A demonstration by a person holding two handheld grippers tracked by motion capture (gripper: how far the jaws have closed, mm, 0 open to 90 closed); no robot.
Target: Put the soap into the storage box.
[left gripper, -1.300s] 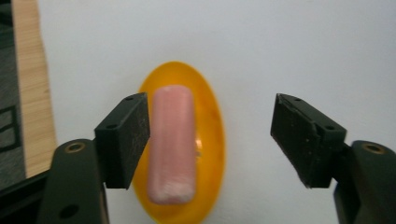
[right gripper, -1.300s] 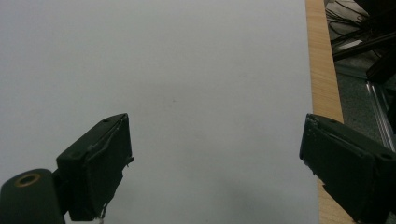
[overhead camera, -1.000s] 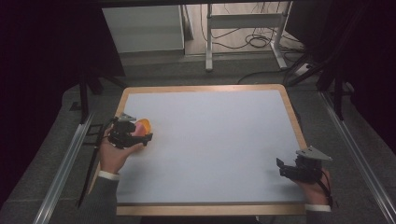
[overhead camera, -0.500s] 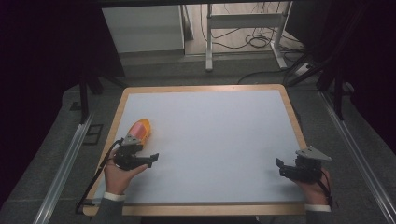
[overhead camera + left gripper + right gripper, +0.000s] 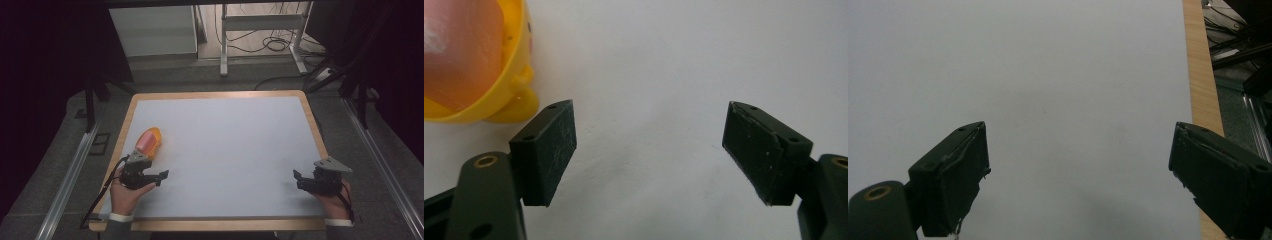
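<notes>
A matte pale-grey table [image 5: 225, 145] edged in light wood stands over grey floor, dark curtains at the sides; near its left edge lies a glossy yellow rounded toy [image 5: 149, 142] with a pink-orange top, just beyond the left gripper [image 5: 161, 176], jaws spread and empty; the right gripper [image 5: 298, 179], near the right corner, is likewise spread.

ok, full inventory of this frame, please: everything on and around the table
toy: 1, yellow-orange shell with pink inside, near the table's left edge, just beyond the left gripper
table: 1, pale top with wooden rim
metal frame: 1, grey, on the floor behind the table
cables: several, dark, on the floor by that frame
left gripper: 1, black, jaws open, empty
right gripper: 1, black, jaws open, empty
hands: 2, at the near edge
</notes>
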